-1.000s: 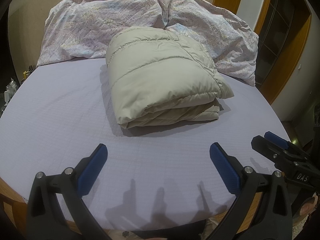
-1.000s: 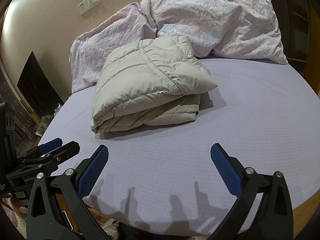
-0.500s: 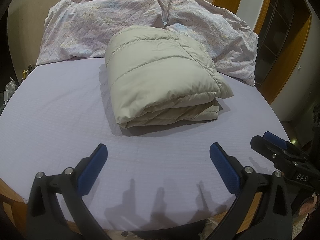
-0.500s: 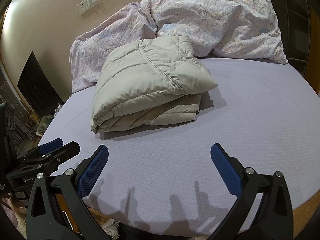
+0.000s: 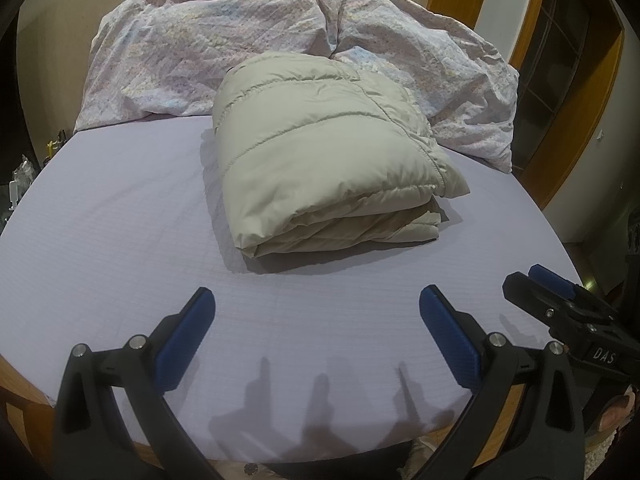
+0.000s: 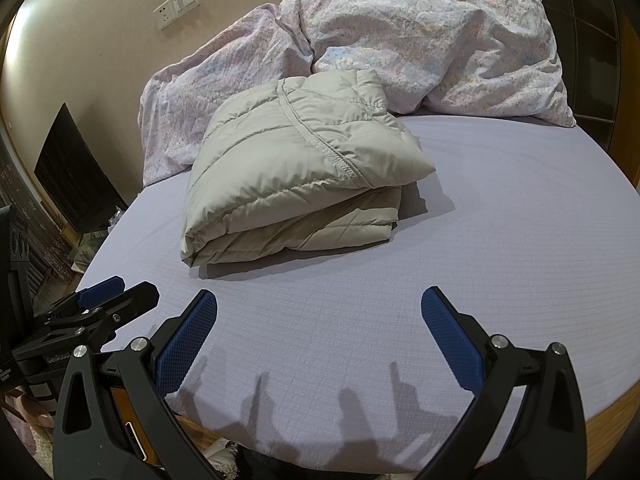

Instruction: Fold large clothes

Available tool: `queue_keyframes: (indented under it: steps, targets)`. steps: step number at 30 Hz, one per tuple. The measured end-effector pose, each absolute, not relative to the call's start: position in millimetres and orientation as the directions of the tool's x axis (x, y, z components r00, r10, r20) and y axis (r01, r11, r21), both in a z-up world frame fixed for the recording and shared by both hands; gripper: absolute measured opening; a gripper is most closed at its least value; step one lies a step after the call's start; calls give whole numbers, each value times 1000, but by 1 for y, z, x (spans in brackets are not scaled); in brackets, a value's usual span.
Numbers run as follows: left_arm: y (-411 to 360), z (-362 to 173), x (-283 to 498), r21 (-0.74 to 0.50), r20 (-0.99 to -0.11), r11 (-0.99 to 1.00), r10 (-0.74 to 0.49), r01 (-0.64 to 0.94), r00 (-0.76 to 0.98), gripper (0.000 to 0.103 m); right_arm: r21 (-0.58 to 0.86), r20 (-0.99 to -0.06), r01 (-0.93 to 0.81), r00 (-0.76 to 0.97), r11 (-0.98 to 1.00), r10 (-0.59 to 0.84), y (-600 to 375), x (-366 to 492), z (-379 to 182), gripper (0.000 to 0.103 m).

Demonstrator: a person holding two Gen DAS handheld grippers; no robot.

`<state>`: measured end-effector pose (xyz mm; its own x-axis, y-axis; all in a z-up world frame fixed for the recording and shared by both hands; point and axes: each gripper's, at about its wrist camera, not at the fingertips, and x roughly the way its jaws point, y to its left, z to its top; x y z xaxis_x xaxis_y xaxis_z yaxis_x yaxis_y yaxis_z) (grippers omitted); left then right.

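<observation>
Lilac sheet covers the bed, a crumpled floral duvet along its far edge, the folded beige puffer jacket just before it (long axis near-to-far, fold nearest), left gripper and right gripper both gaping, empty, over the near edge.

Right gripper hovers low in the frame over the near edge of the bed, jaws spread wide, nothing between them. Centre frame, the beige puffer jacket lies folded into a thick bundle on the lilac sheet. Behind it, a crumpled floral duvet fills the upper frame. Lower left, the left gripper pokes in.
</observation>
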<state>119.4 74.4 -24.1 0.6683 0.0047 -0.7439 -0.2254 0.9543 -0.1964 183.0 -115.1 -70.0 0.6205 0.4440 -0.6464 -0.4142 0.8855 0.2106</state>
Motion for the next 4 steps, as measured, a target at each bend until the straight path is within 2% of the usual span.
queue_keyframes:
  steps: [4]
  targets:
    - [76,-24,121,-197,-745,954,4,-226,667,101,210,-647,-417,619,884,445,-116,184,-69,102]
